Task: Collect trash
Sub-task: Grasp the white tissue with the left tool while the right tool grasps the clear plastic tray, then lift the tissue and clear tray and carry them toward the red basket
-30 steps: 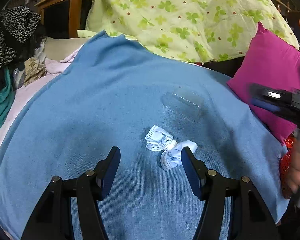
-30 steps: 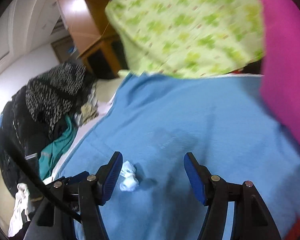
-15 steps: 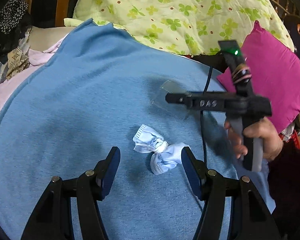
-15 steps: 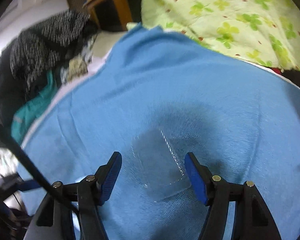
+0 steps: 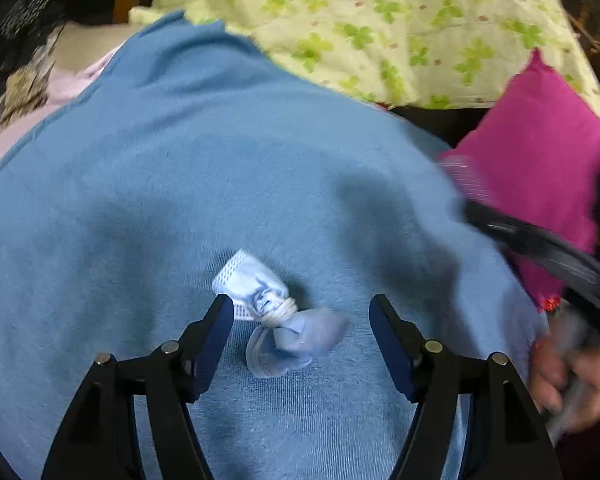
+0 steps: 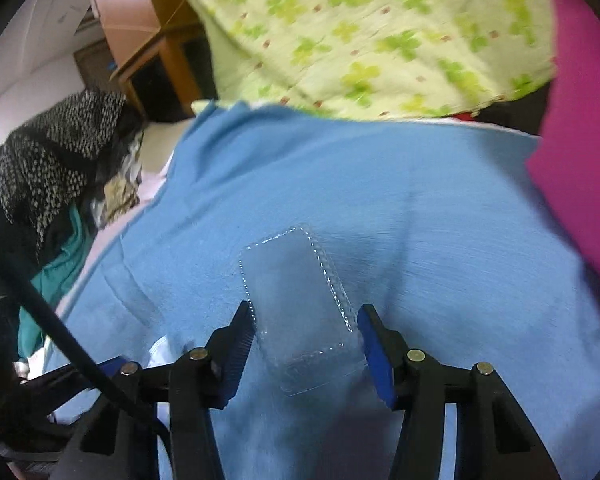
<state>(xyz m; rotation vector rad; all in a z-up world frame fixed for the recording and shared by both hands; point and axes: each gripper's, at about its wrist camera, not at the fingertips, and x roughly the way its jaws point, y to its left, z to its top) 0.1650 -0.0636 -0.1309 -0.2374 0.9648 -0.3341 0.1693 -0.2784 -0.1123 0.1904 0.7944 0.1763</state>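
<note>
Left claw [image 5: 301, 326] tilts down, straddling knotted mask [image 5: 278, 322] untouched.

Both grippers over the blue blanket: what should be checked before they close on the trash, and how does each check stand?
1. Tied face mask lies between the left gripper fingers: ok.
2. Left jaws, which have just been opening, are clear of the mask: ok.
3. Clear plastic tray lies between the right gripper fingers: ok.
4. Right jaws have just been closing; pads pressing the tray: cannot tell.
5. Blue blanket fabric kept out of either pinch: cannot tell.
6. A bin or bag for the trash in view: not ok.
</note>
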